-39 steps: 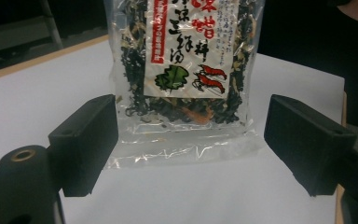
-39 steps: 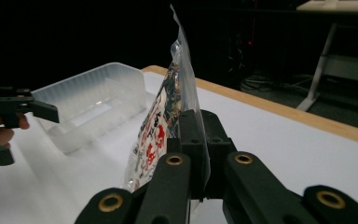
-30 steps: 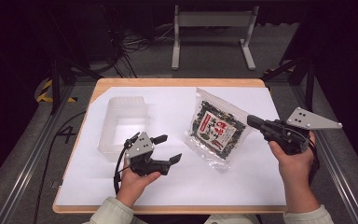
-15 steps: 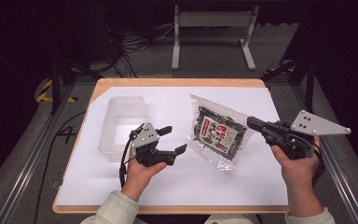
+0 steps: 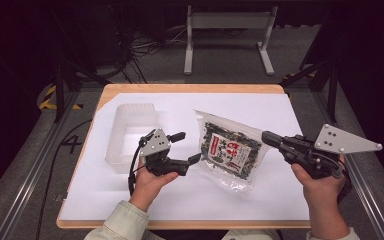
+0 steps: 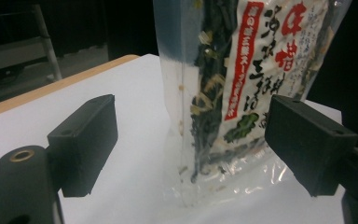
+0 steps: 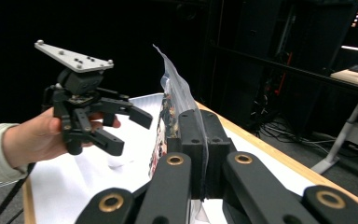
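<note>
Seaweed packet stands tilted over the table, pinched at its edge by my right gripper, while my left gripper, jaws apart, faces its near edge.

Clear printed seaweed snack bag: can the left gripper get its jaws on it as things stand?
Probably yes. The left gripper is open, with the bag's near edge standing between its jaws and nothing in the way. The right gripper holds the bag up.
</note>
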`<control>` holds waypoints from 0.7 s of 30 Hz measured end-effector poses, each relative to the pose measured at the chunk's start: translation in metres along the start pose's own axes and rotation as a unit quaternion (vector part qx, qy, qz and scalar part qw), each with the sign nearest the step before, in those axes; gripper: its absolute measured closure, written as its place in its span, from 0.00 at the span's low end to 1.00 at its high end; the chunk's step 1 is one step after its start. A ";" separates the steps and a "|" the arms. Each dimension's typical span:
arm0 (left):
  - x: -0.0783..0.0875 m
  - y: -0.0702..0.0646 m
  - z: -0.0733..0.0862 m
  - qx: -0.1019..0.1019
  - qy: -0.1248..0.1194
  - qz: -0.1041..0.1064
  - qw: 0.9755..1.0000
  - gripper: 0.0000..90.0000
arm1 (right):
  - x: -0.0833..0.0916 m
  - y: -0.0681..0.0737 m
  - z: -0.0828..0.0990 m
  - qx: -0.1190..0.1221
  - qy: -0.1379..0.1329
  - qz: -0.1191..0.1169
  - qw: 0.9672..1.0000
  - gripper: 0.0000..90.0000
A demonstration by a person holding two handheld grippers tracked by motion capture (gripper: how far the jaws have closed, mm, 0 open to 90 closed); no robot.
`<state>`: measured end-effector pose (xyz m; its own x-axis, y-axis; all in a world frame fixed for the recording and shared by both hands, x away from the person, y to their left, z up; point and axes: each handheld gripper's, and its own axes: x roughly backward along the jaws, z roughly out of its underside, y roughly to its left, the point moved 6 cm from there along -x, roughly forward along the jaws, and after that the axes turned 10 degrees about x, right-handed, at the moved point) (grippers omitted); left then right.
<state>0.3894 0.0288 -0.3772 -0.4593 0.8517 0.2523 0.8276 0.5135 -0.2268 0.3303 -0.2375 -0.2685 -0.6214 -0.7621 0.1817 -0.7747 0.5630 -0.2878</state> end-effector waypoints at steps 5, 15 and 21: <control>-0.002 -0.001 -0.005 0.004 -0.005 0.017 1.000 0.19 | 0.000 0.008 -0.001 0.005 0.000 -0.013 1.000 1.00; -0.011 -0.008 -0.016 -0.009 -0.009 0.058 0.998 0.19 | 0.001 0.019 0.000 0.008 -0.003 -0.021 1.000 1.00; -0.020 -0.014 -0.021 -0.011 -0.013 0.094 0.995 0.21 | 0.002 0.022 0.001 0.018 -0.012 -0.025 0.999 1.00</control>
<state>0.3942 0.0024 -0.3597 -0.3043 0.9348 0.1831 0.9059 0.3434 -0.2477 0.3122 -0.2275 -0.2756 -0.5791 -0.7963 0.1748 -0.7996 0.5129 -0.3122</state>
